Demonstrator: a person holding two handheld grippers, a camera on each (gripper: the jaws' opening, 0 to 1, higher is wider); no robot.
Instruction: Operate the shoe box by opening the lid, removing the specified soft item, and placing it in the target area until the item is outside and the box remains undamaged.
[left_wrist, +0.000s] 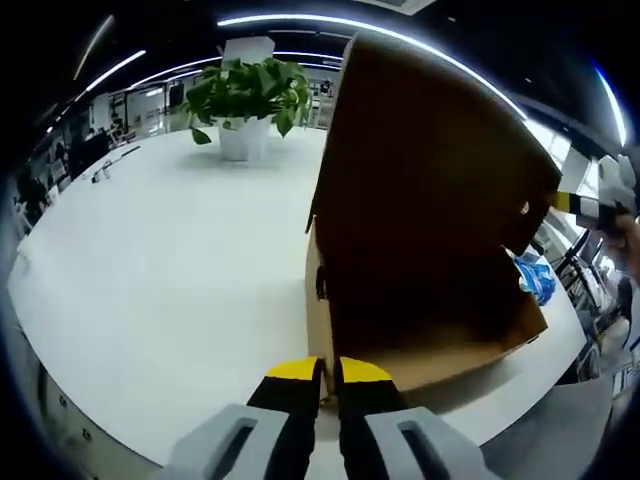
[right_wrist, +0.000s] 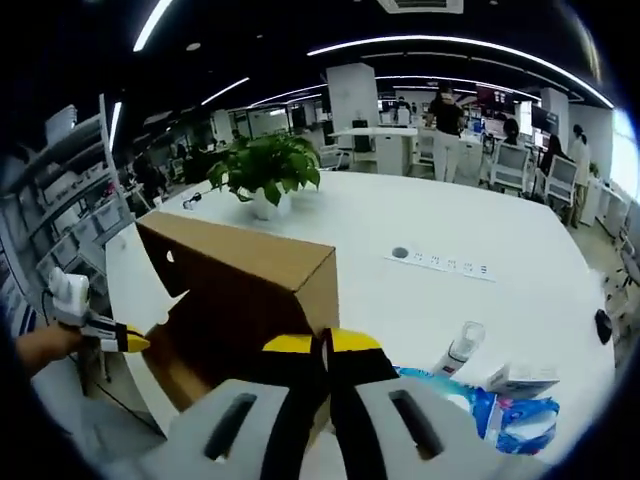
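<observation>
The brown cardboard shoe box (left_wrist: 430, 355) stands on the white table (left_wrist: 180, 270) with its lid (left_wrist: 430, 170) raised steeply. My left gripper (left_wrist: 330, 375) is shut, its yellow tips just short of the box's near end. In the right gripper view the left gripper (right_wrist: 130, 342) comes in from the left, held by a hand, at the far end of the box (right_wrist: 190, 370). My right gripper (right_wrist: 322, 345) is shut, and the corner edge of the lid (right_wrist: 250, 290) runs down between its tips. In the left gripper view the right gripper (left_wrist: 585, 205) touches the lid's far edge. The box's inside is dark and I cannot make out what it holds.
A potted green plant (left_wrist: 245, 100) stands at the table's far side. Beyond the box lie a blue plastic bag (right_wrist: 500, 410), a white bottle (right_wrist: 460, 350) and a small carton (right_wrist: 520, 378). A power strip (right_wrist: 440, 263) is set into the table. People and chairs are far behind.
</observation>
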